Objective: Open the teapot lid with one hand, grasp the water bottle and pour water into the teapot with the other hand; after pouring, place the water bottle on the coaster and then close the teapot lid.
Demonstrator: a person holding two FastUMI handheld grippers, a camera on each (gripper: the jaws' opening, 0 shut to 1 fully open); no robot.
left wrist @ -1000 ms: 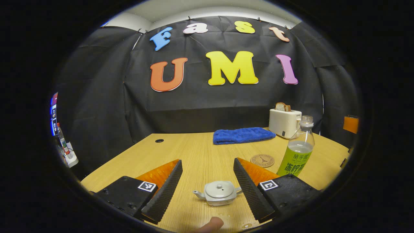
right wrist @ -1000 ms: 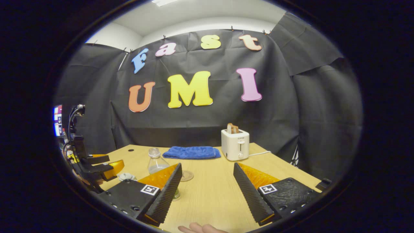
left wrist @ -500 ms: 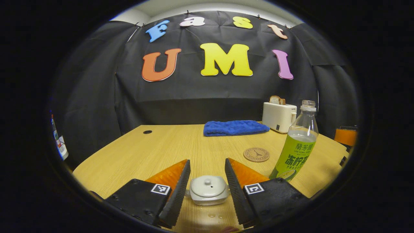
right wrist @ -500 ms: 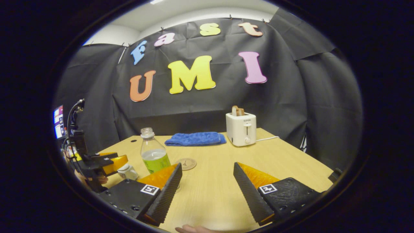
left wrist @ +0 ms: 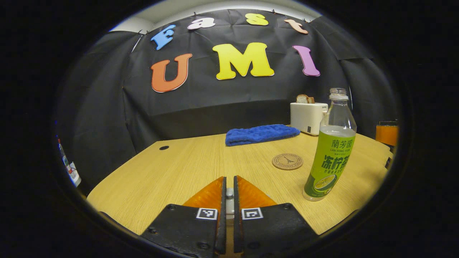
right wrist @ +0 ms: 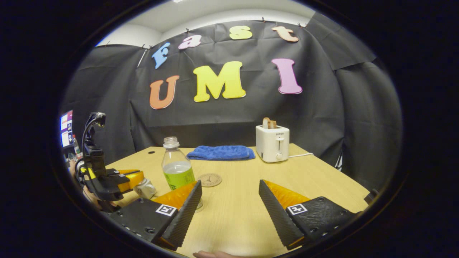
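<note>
Teapot lid knob (left wrist: 229, 194) sits pinched between my left gripper (left wrist: 228, 195)'s fingers, which have closed to a narrow slit with only that small pale knob showing in the gap. In the right gripper view I see the same gripper (right wrist: 134, 177) low over the near left part of the wooden table (right wrist: 247, 215), its tips at the top of the small grey teapot (right wrist: 145, 188). I judge the step in hand to be lifting the lid. To do it well I would raise it straight up, slowly, so the pot does not come up with it or tip, then carry it aside and leave the mouth free for pouring.

My right gripper (right wrist: 229, 206) hangs wide open over bare table, holding nothing. The water bottle (right wrist: 176, 168) stands upright just beyond its left finger, cap off as far as I can tell, roughly half full. It is near the teapot, so I would approach it from the side away from the pot. The round coaster (right wrist: 210, 180) lies just behind the bottle, unoccupied.

Farther back are a folded blue towel (right wrist: 221, 152) and a white toaster (right wrist: 273, 143) with bread in it.

The teapot body is hidden beneath my left fingers in the left gripper view, so I cannot tell whether the lid has already parted from the pot. The bottle's base is cut off by my right gripper's left finger.
</note>
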